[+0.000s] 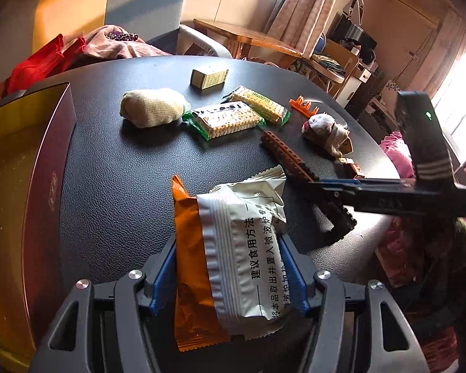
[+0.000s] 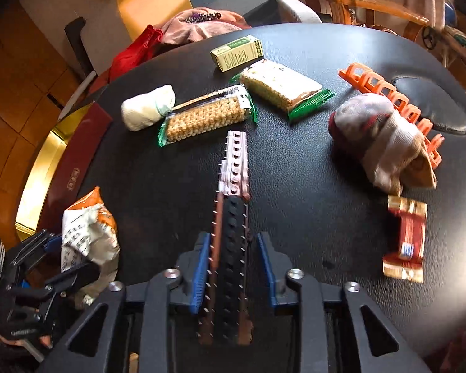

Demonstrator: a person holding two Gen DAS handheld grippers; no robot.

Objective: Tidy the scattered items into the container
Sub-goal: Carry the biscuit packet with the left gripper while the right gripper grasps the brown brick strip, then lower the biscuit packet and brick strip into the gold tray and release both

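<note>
Your left gripper (image 1: 228, 267) has its jaws spread wide and pinching a white-and-orange snack packet (image 1: 233, 255); both blue pads press its sides, and the packet stands up between them above the surface (image 1: 115, 186). Your right gripper (image 2: 234, 267) straddles a long brick-built toy bar (image 2: 231, 233) lying on the surface. The left pad lies against the bar's brown edge; a gap shows at the right pad, so the jaws are not clamped on it.

Container: a dark red box (image 1: 51, 168) with a gold lining sits at the surface's left edge, just beside the held packet. The part of its interior that shows holds nothing.

Scattered on the surface beyond the jaws: two cracker packs (image 1: 223, 119) (image 1: 259, 104) side by side, a pale rolled sock (image 1: 153, 107) left of them, a small green carton (image 1: 209, 76) farther back, a grey-and-red sock bundle (image 2: 379, 143) to the right, and an orange plastic rack (image 2: 394, 99) touching it behind.

View differences: only the right wrist view shows clearly a red-and-gold wrapped bar (image 2: 405, 239) near the sock bundle, and it shows the toy bar's far tip as pale pink. Only the left wrist view shows the box interior at length and your right gripper from the side, low over the toy bar.
</note>
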